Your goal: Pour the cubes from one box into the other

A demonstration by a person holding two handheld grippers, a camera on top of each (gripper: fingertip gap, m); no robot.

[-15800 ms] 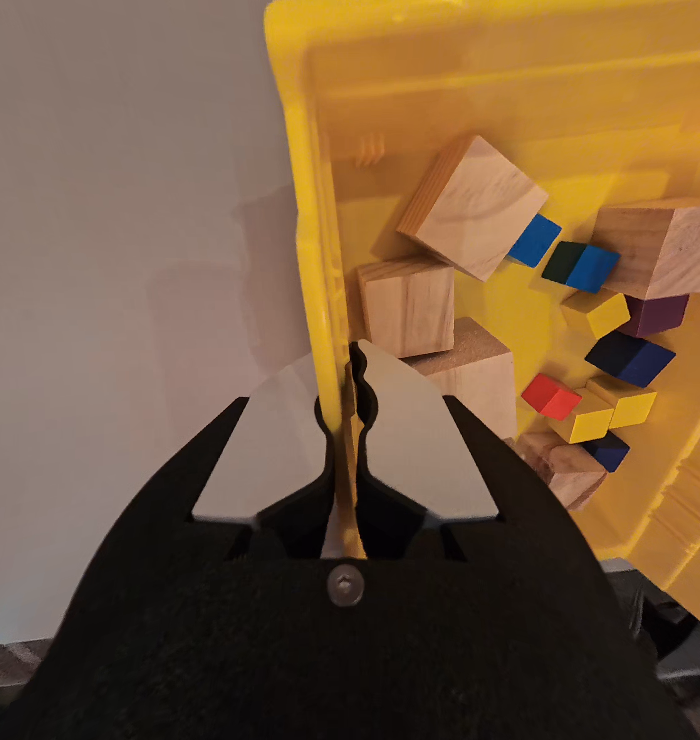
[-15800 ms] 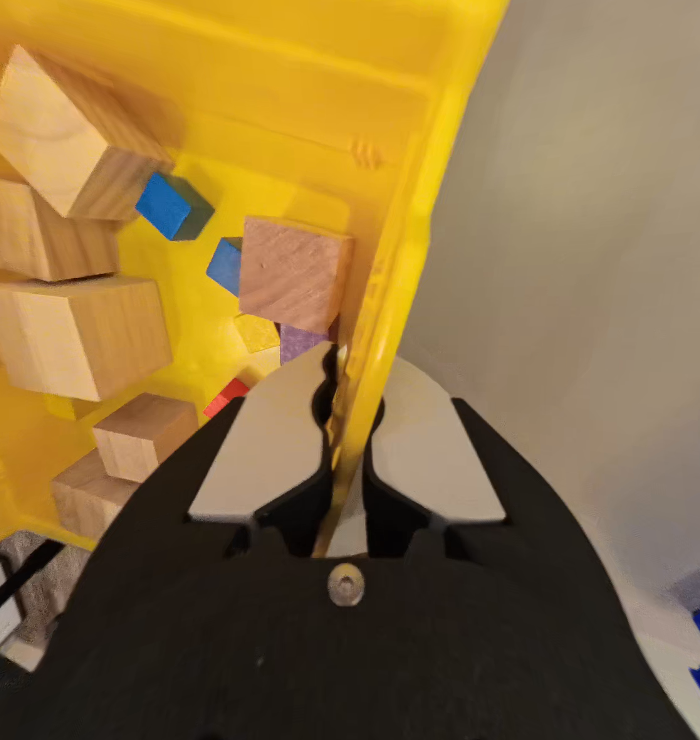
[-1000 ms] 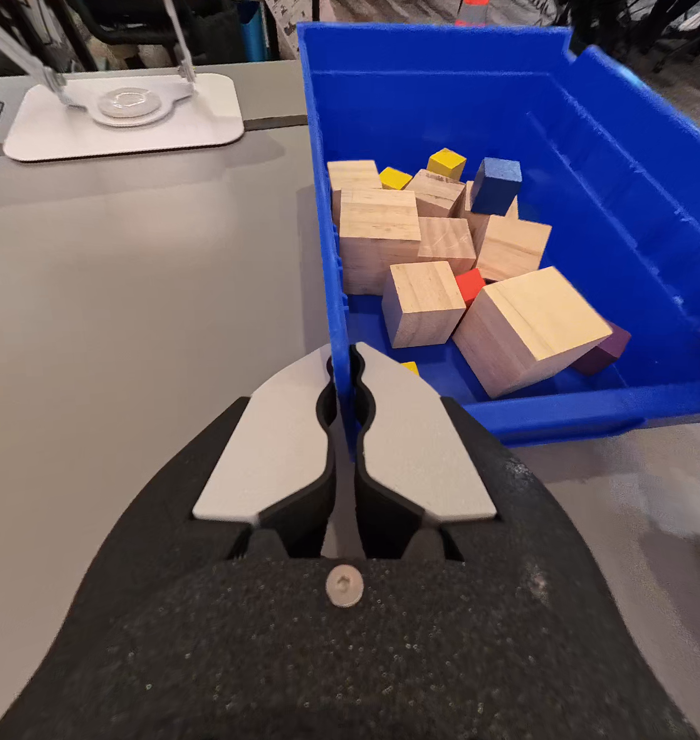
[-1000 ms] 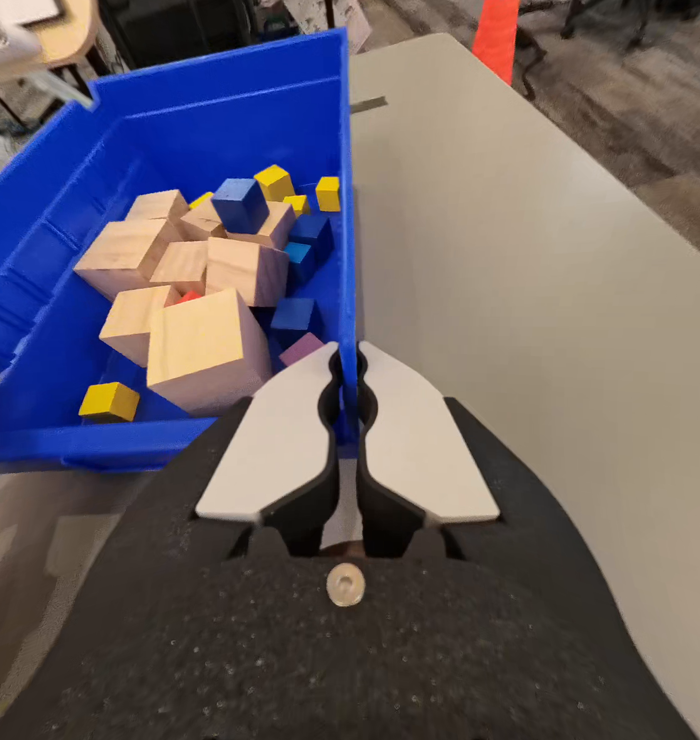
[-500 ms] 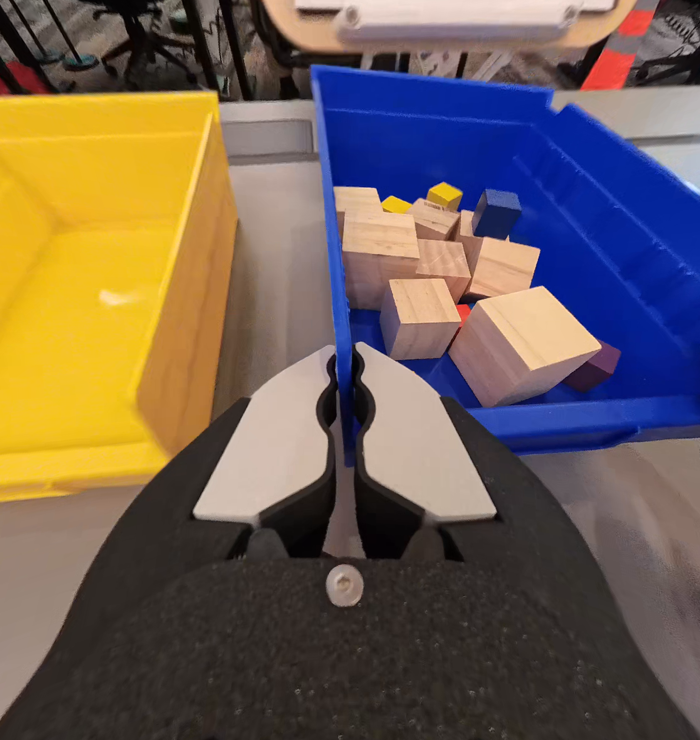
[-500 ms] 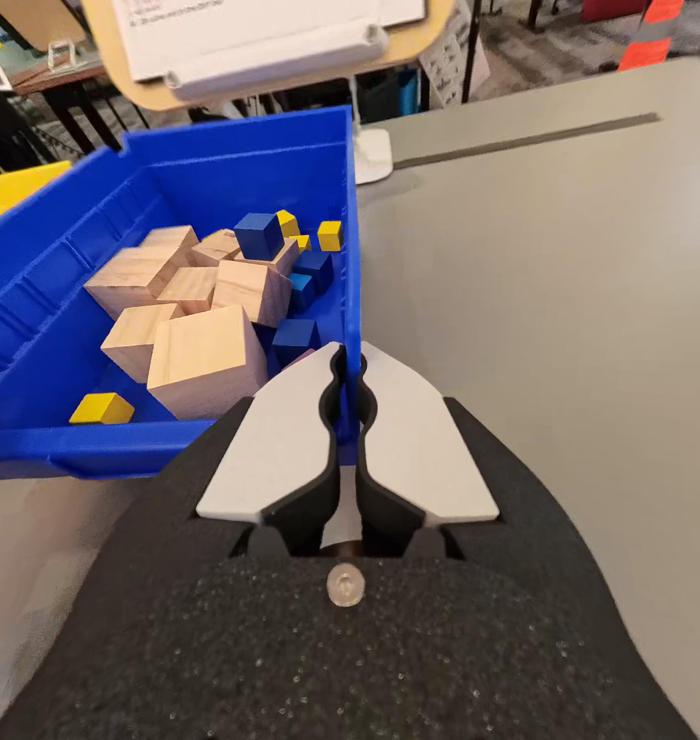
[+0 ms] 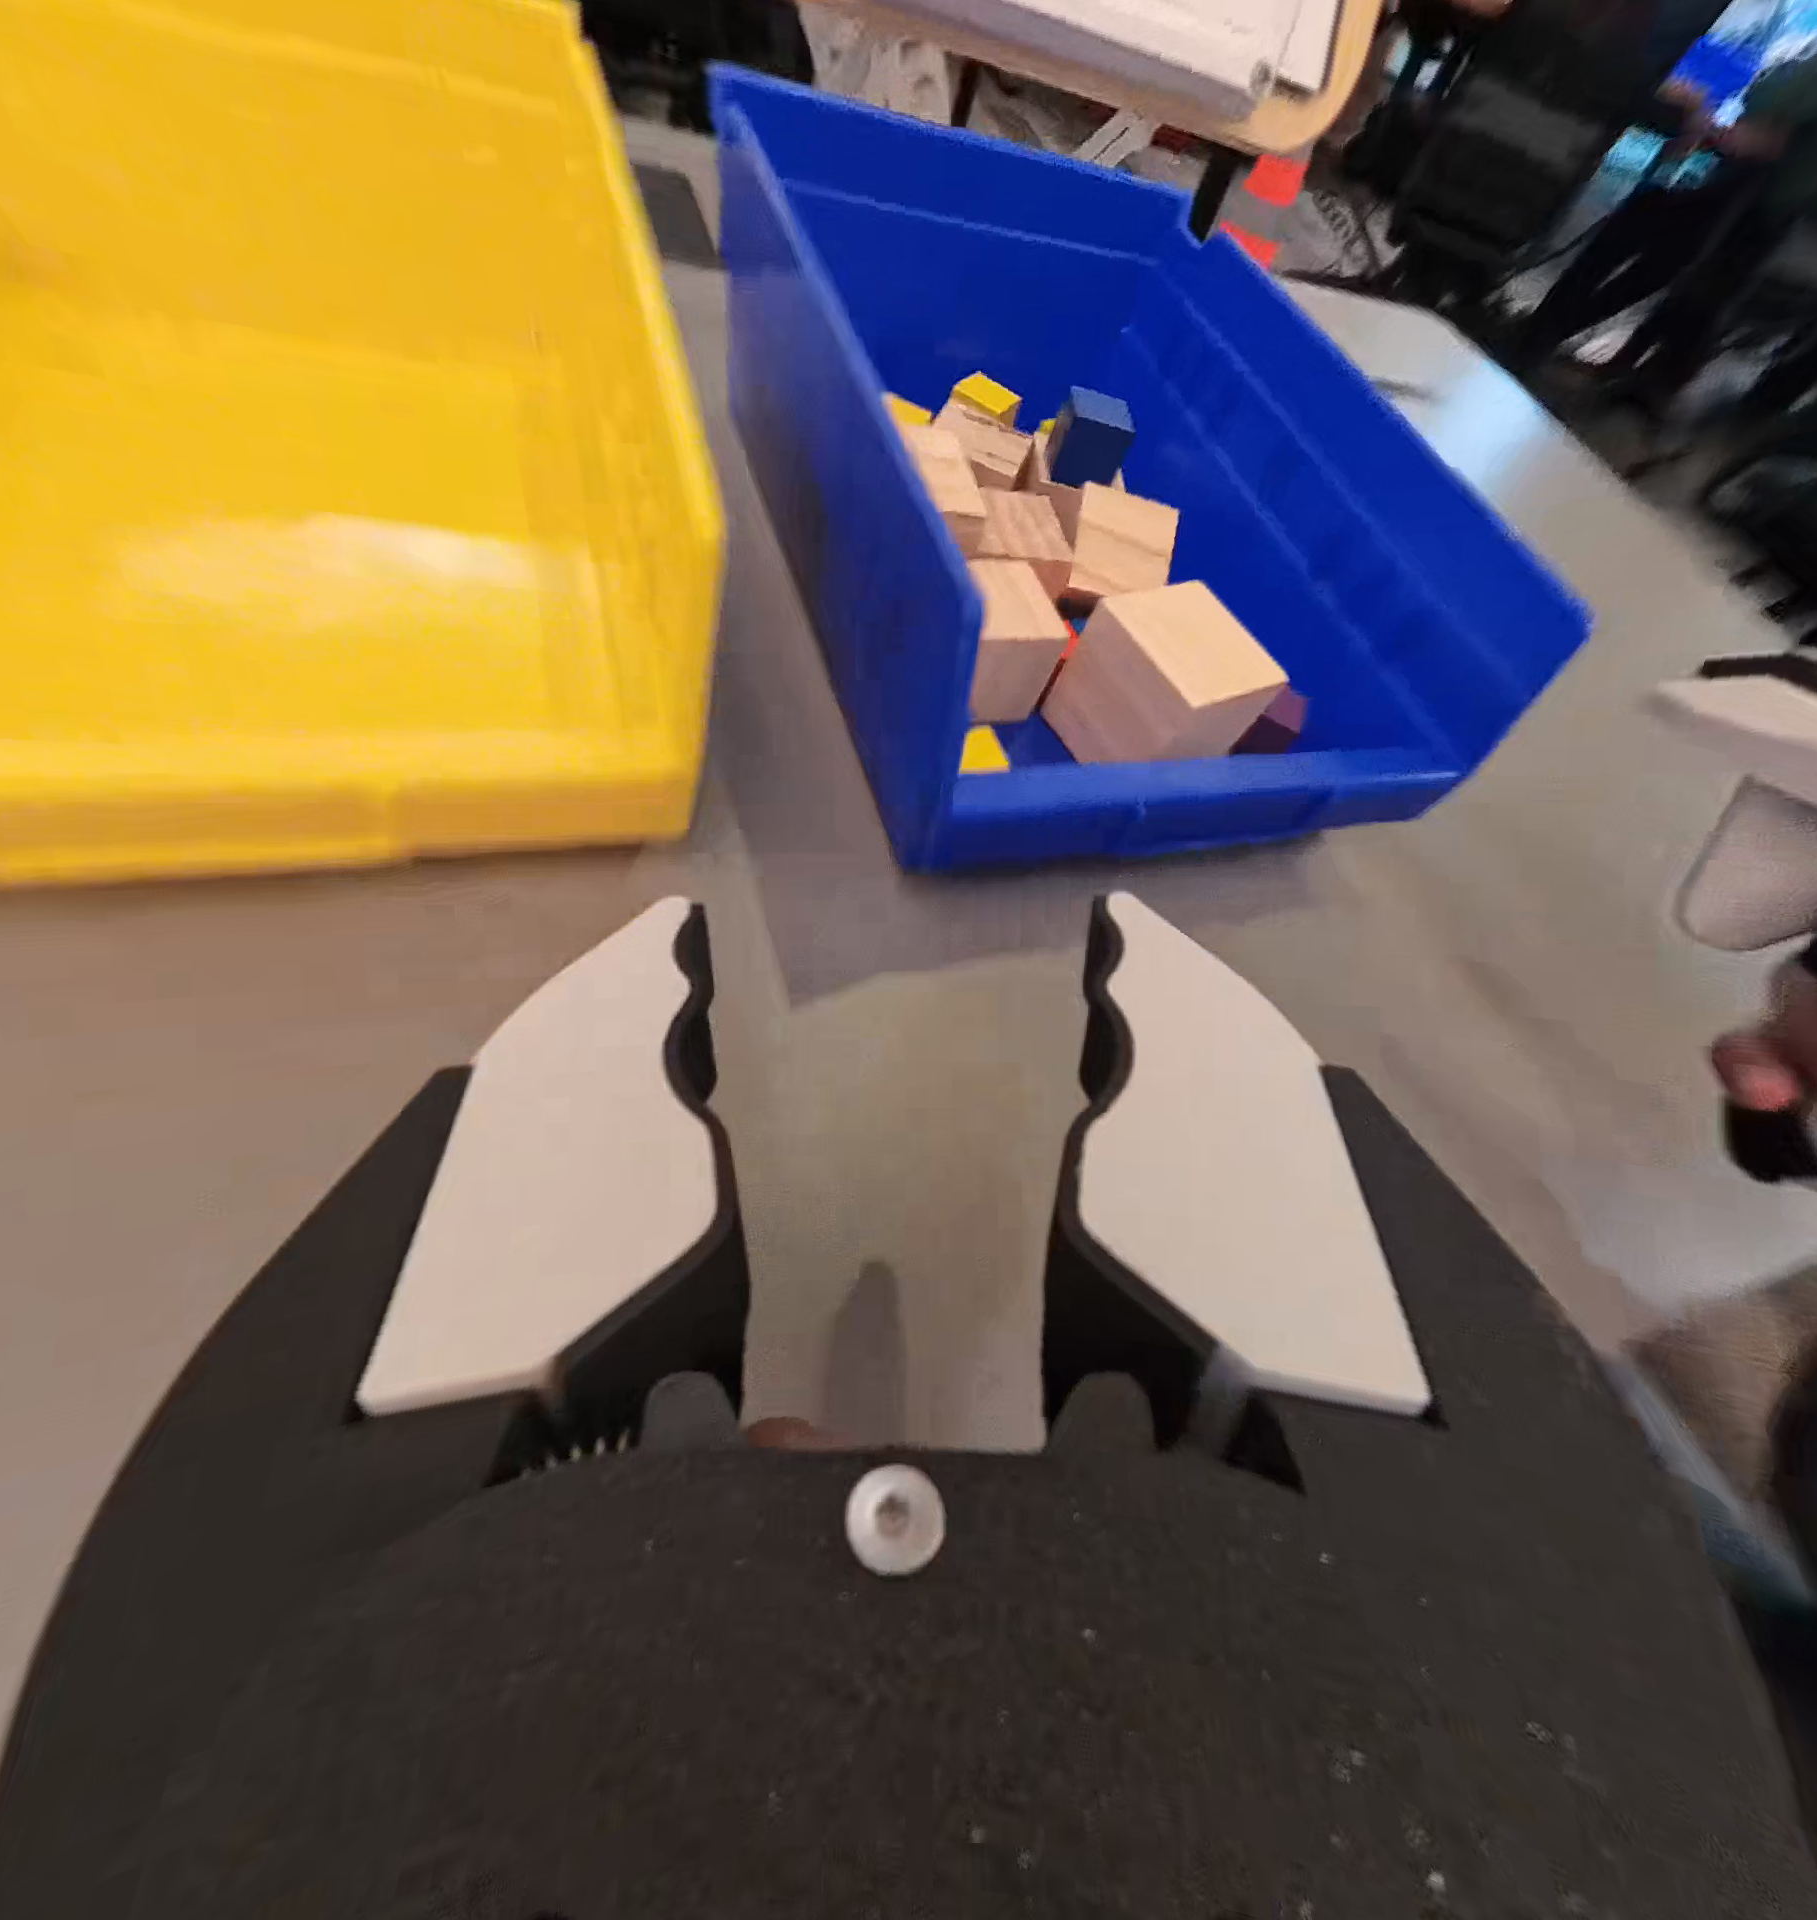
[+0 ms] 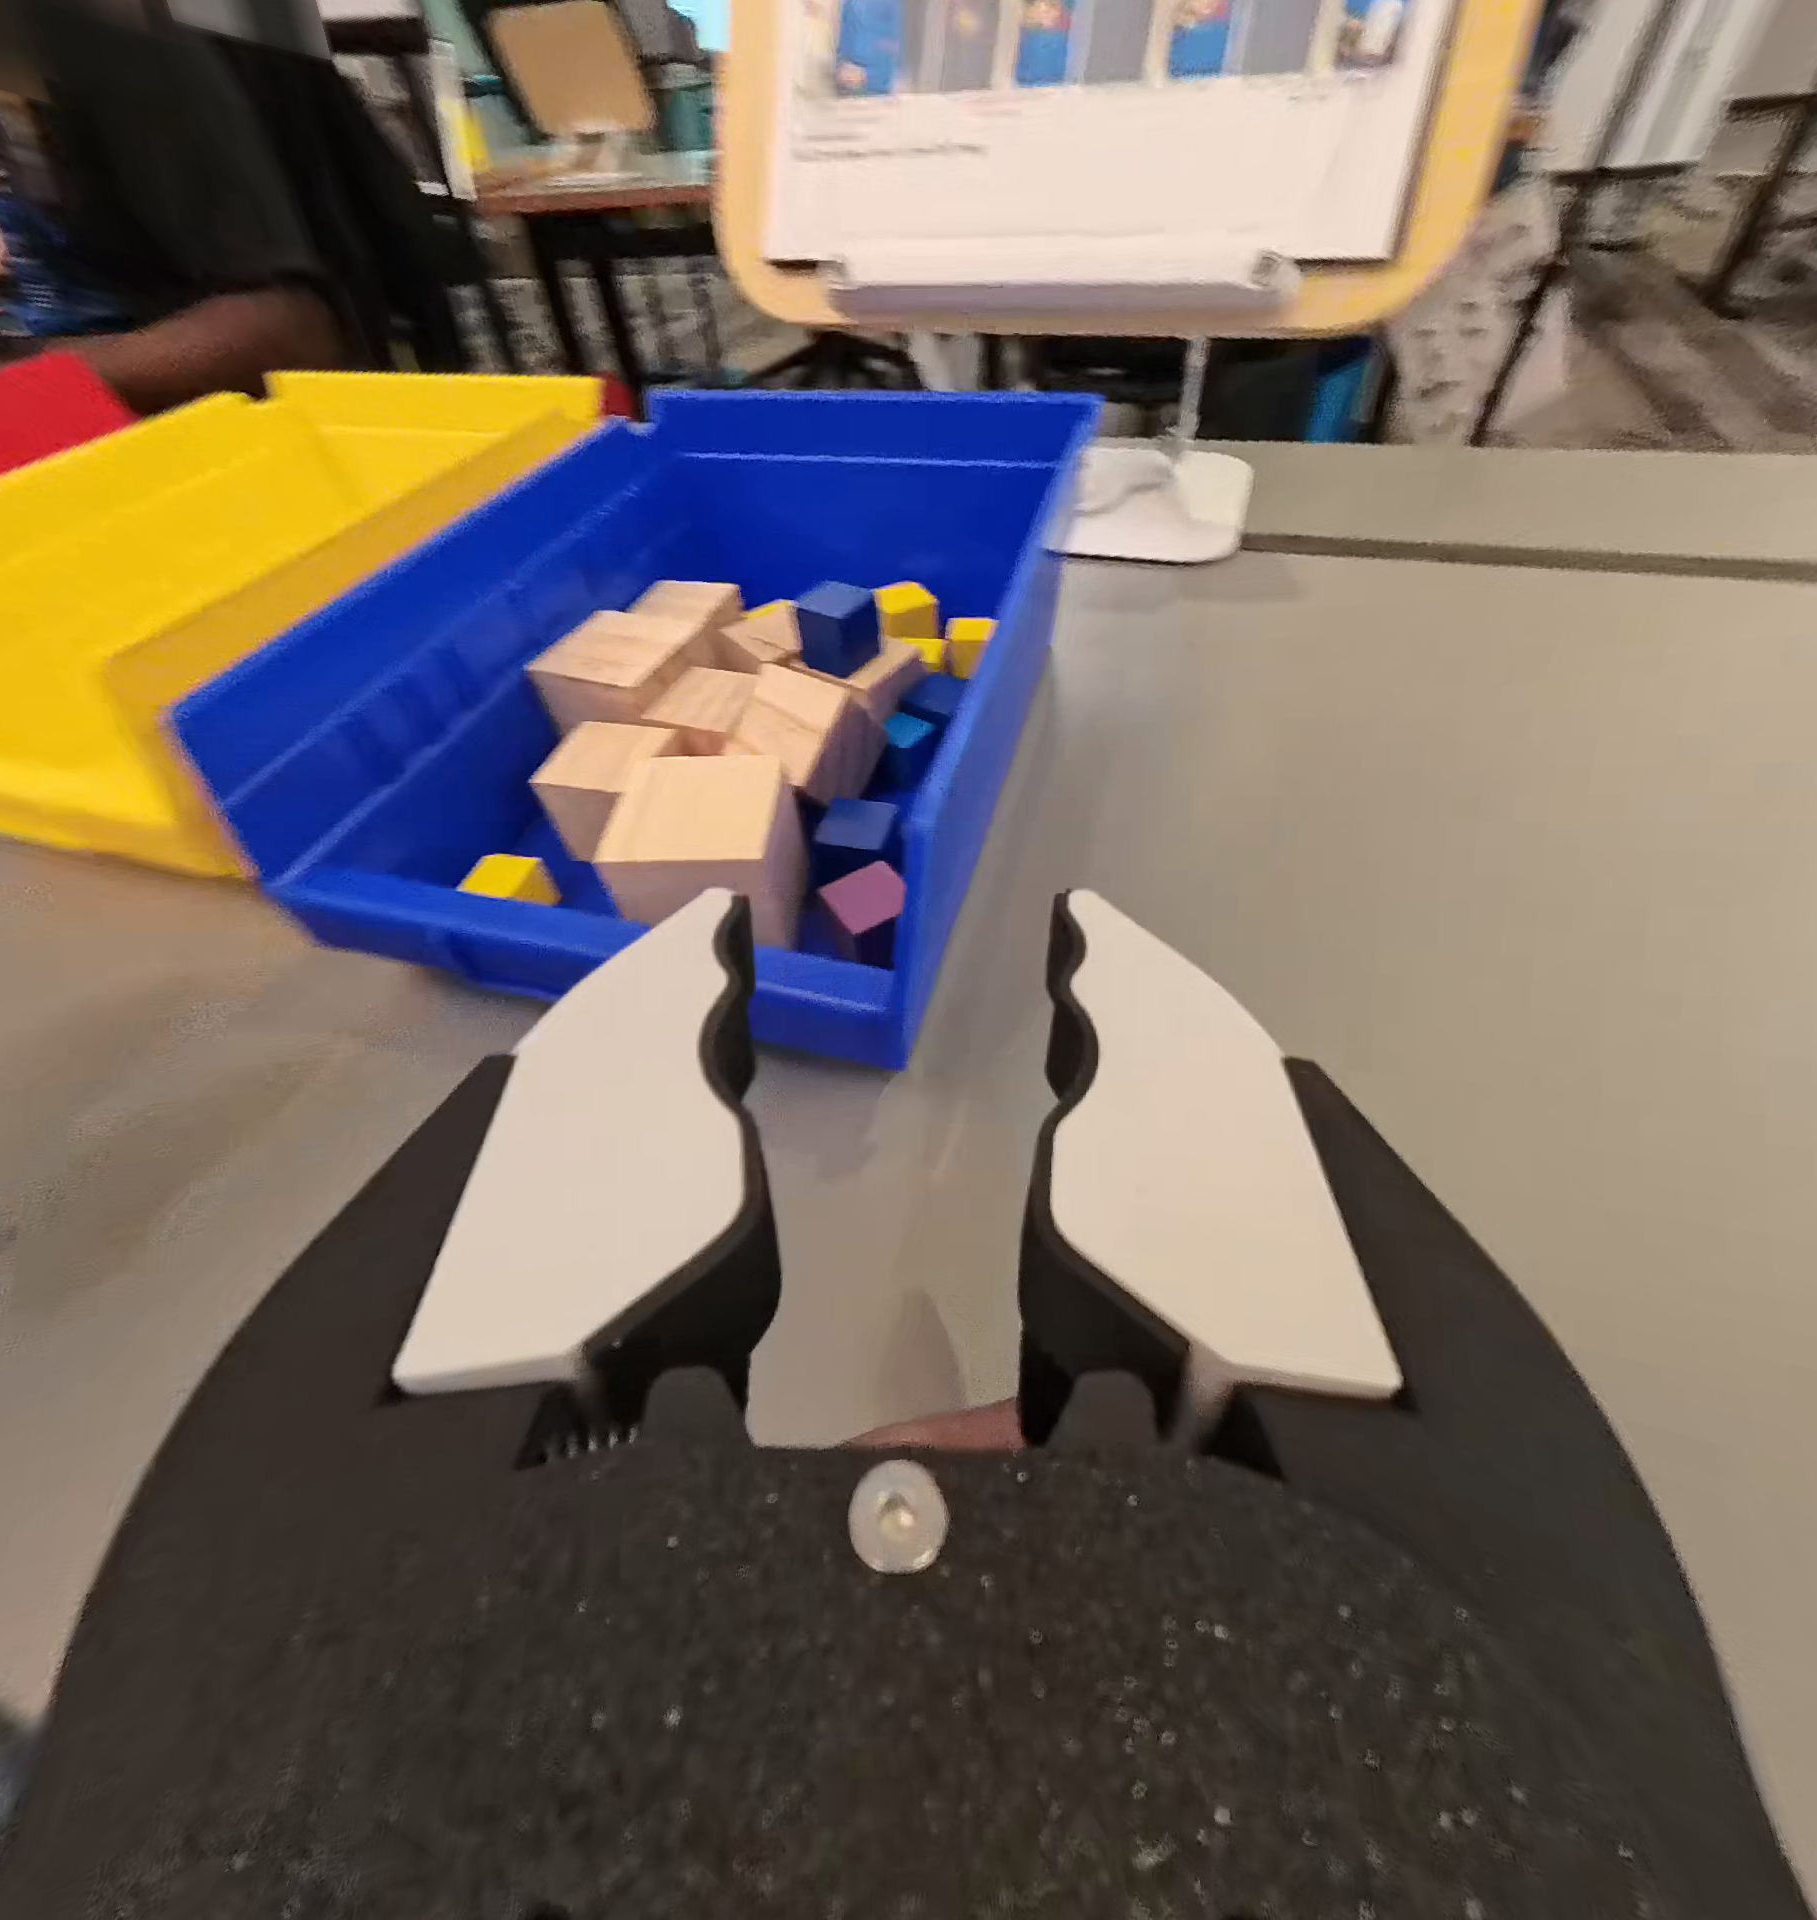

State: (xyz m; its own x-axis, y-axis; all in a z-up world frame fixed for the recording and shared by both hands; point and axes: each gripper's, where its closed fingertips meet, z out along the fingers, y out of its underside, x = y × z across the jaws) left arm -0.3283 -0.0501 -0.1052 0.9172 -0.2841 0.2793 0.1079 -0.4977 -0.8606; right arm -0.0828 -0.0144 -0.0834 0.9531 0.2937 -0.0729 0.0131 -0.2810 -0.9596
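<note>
Table [image 8: 1455, 831]: grey, under both my grippers.
Yellow box [image 7: 312, 468]: ahead-left of my left gripper, holding no cubes that I can see, just beside the blue box.
Blue box [image 8: 416, 717]: ahead of both grippers, sitting on the table, free of the fingers.
Cubes [image 8: 706, 821]: plain wood and small coloured ones, piled inside the blue box.
Left gripper [image 7: 891, 914]: spread wide, gripping nothing.
Right gripper [image 8: 899, 914]: spread wide, gripping nothing.
Board on stand [image 8: 1091, 156]: beyond the blue box; I leave its writing unread.
</note>
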